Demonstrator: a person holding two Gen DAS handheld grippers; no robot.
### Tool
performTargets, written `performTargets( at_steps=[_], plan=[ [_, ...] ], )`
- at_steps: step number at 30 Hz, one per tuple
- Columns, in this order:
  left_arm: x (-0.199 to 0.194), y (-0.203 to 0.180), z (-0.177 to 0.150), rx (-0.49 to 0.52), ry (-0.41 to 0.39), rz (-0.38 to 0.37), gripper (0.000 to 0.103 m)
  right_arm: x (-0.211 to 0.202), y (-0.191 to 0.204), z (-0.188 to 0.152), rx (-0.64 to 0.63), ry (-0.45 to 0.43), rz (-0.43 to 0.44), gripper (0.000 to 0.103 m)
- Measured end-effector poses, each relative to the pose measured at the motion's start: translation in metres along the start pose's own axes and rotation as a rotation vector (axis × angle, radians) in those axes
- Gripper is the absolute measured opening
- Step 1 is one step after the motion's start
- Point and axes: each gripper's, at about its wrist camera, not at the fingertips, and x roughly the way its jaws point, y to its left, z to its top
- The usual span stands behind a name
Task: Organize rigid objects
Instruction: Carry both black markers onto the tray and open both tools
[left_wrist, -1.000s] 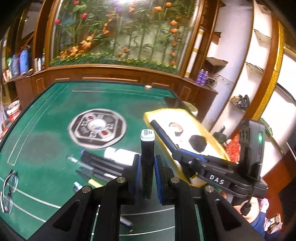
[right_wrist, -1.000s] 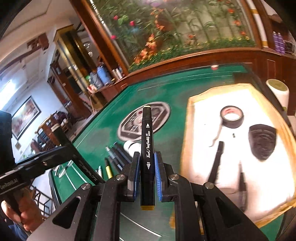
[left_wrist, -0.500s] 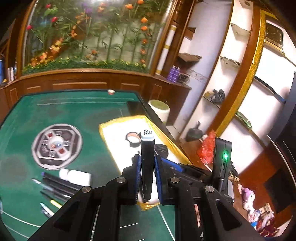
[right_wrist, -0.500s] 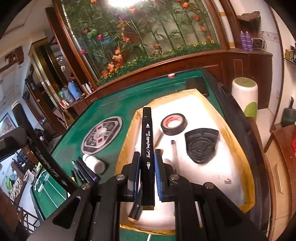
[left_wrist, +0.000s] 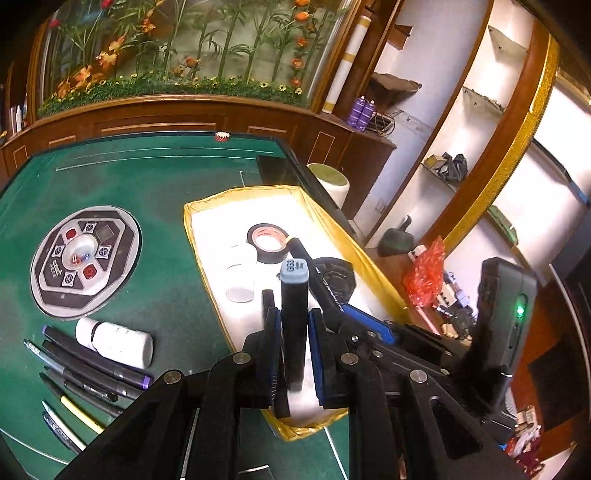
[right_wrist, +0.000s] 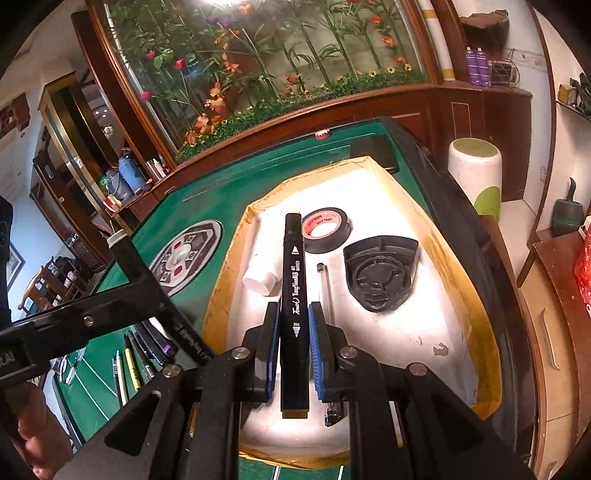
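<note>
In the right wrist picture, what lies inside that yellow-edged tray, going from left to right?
White bottle → black marker held in the right hand-held gripper → clear pen → black plastic holder. The tape roll overlaps this order, so I leave it out.

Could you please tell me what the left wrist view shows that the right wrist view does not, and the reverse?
Only the left wrist view shows the white bottle lying on the green table beside the loose pens, and the left claw shut on a grey-capped marker.

Only the right wrist view shows the clear pen in the tray and the right claw shut on a black marker.

Both show the yellow-rimmed tray, the tape roll and the black holder.
</note>
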Motion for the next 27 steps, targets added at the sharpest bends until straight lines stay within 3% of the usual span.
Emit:
performTargets(
  at_steps=[14,27],
  plan=[
    [0.028,-0.001,0.008,-0.004,-0.016,-0.015,0.015,0.012,-0.007,-0.003,0.023,0.055,-0.057,0.014],
    [0.077,0.017,0.000,-0.064,0.069,-0.012,0.015,0.022,-0.006,-0.005,0.013,0.090,-0.098,0.014]
  ],
)
